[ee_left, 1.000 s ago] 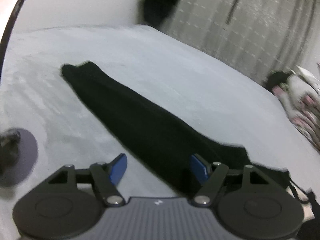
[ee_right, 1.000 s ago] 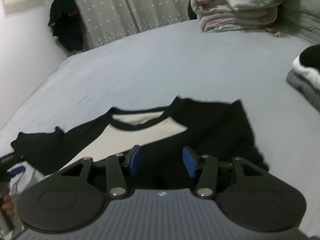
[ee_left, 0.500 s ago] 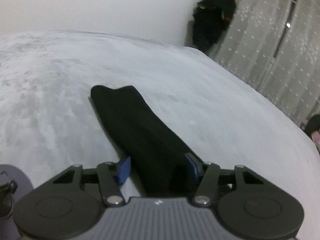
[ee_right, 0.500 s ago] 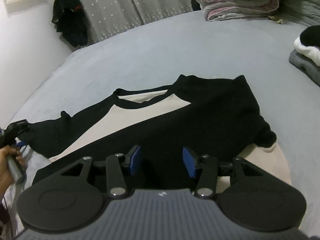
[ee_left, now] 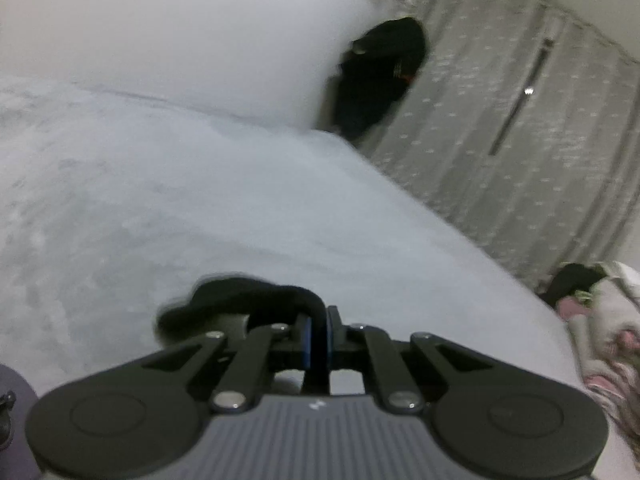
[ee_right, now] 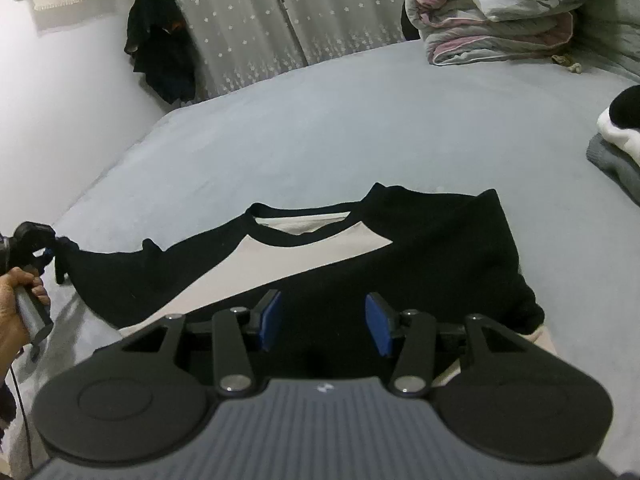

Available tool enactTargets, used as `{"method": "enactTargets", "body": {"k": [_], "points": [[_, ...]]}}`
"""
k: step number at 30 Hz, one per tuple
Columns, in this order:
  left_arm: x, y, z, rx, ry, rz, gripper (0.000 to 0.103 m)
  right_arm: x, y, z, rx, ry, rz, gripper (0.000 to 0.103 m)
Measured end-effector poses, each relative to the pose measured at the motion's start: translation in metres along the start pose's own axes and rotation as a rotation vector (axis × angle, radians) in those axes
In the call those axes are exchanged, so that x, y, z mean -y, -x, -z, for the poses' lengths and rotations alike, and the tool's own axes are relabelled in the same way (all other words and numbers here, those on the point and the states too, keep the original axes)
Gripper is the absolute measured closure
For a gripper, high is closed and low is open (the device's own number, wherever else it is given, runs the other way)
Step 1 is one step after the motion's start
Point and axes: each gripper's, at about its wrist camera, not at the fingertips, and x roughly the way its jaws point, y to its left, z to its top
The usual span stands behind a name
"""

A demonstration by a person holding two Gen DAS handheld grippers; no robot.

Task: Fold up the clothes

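A black and cream raglan shirt [ee_right: 420, 248] lies flat on the grey bed [ee_right: 360, 132]. Its left sleeve [ee_right: 108, 272] stretches out to the left. My left gripper [ee_left: 317, 320] has its jaws closing tight on the end of that sleeve [ee_left: 224, 296], with the blue pads pressing the bunched black fabric. In the right wrist view the left gripper [ee_right: 48, 252] holds the cuff raised off the bed, with a person's hand [ee_right: 16, 304] on its handle. My right gripper [ee_right: 324, 320] hovers open over the shirt's lower body, nothing between its pads.
A stack of folded quilts [ee_right: 492, 12] sits at the far right of the bed. A pile of folded clothes [ee_right: 616, 136] lies at the right edge. A dark garment [ee_right: 160, 40] hangs by the dotted curtain [ee_right: 280, 20]. A white wall borders the bed's left side.
The left gripper shut on the sleeve end and lifted it, bunching the fabric that lay flat before. The right gripper stayed open over the shirt.
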Motion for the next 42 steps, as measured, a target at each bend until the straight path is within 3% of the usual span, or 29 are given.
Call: {"method": "enactTargets", "body": {"k": [11, 18, 23, 31, 39, 42], "points": [[0.055, 0.073, -0.007, 0.014, -0.076, 0.284, 0.097, 0.018, 0.021, -0.012, 0.048, -0.088, -0.016, 0.053], [0.094, 0.111, 0.022, -0.060, -0.147, 0.448, 0.097, 0.027, 0.031, -0.014, 0.047, -0.128, -0.050, 0.053], [0.118, 0.130, 0.062, -0.147, -0.190, 0.546, 0.097, 0.029, 0.037, -0.014, 0.039, -0.131, -0.066, 0.053], [0.133, 0.148, 0.143, -0.322, -0.370, 0.636, 0.097, 0.032, 0.041, -0.013, 0.012, -0.163, -0.101, 0.053], [0.120, 0.152, 0.207, -0.490, -0.556, 0.670, 0.096, 0.027, 0.033, -0.009, -0.041, -0.175, -0.141, 0.052], [0.103, 0.149, 0.213, -0.526, -0.540, 0.696, 0.093, 0.026, 0.026, -0.006, -0.069, -0.192, -0.163, 0.052]]}}
